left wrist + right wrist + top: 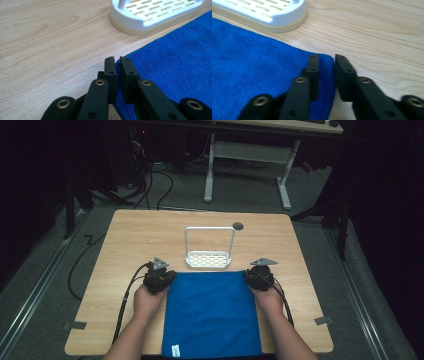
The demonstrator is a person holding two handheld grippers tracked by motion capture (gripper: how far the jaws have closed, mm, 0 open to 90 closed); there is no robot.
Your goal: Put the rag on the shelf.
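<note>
The blue cloth [212, 312] is lying flat on the near half of the wooden table [130, 240], its near edge reaching the table's front edge. A small white label [176, 350] is sitting at its near left corner; the printing on it is too small to read. No other writing is showing on the items in reach.

My left gripper [117, 62] is sitting at the cloth's far left corner. In the left gripper view my two black jaws are nearly closed, with the blue corner edge running up into the narrow gap between them. I am pinching that corner, as far as the view allows me to tell.

My right gripper [325, 60] is sitting at the far right corner. In the right gripper view the cloth's corner is lying in the gap between my jaws, pressed against the left jaw; whether the other jaw is touching it, I cannot tell.

In the high view both forearms are coming in from the bottom edge, one along each side of the cloth, with my left hand [146, 298] and right hand [270, 297] wrapped around the gripper bodies and a cable trailing back from each.

Just beyond the cloth's far edge, a white slotted tray [207, 260] with a tall hoop handle is standing upright, centred between my grippers. A small dark round spot [238, 226] is lying farther back on the table.
</note>
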